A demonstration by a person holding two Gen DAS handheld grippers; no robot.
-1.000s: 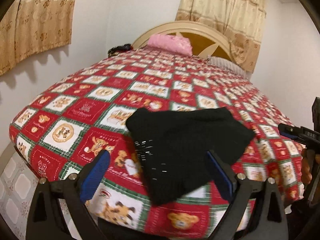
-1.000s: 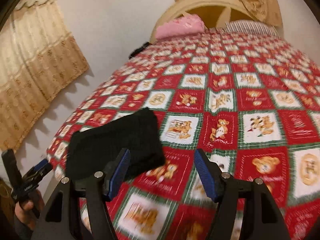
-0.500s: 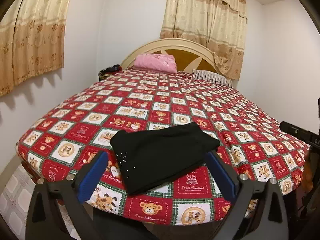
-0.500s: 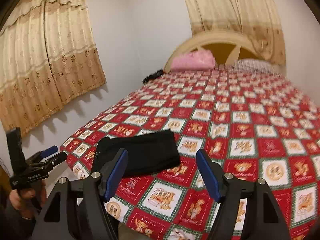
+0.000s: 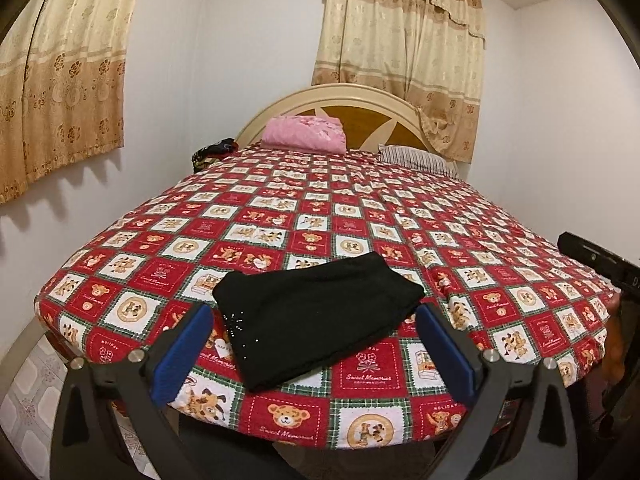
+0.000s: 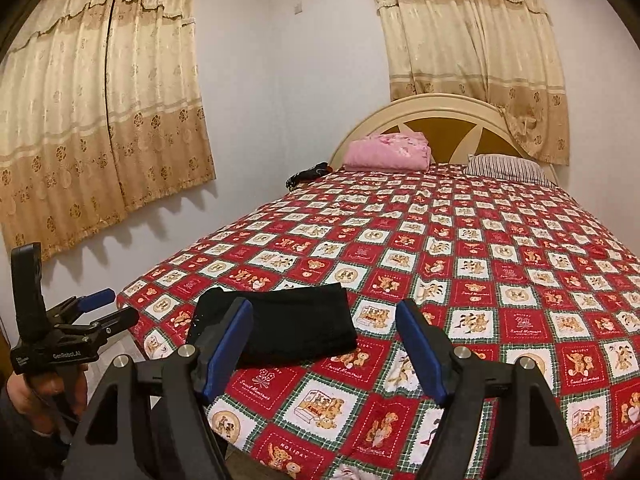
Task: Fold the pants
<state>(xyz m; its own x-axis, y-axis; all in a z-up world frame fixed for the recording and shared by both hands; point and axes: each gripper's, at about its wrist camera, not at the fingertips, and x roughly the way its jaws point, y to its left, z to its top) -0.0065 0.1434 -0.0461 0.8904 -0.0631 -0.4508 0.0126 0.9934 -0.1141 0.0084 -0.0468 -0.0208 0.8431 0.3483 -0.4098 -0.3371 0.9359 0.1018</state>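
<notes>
Black pants lie folded into a compact rectangle near the foot edge of the bed, with small sparkly dots on one corner. My left gripper is held back from the bed edge, open, the pants showing between its blue pads but untouched. In the right wrist view the pants lie left of centre. My right gripper hovers short of the bed; its jaws are opening and nothing is between them. The left gripper also appears there at the far left, held by a hand.
The bed wears a red and white teddy-bear quilt. At its head are a folded pink blanket, a striped pillow and a dark bundle. Curtains hang on the walls. Tiled floor shows beside the bed.
Both grippers have drawn back and up from the bed, so the pants look smaller and farther away. The right jaws stand a little wider. The pants have not moved.
</notes>
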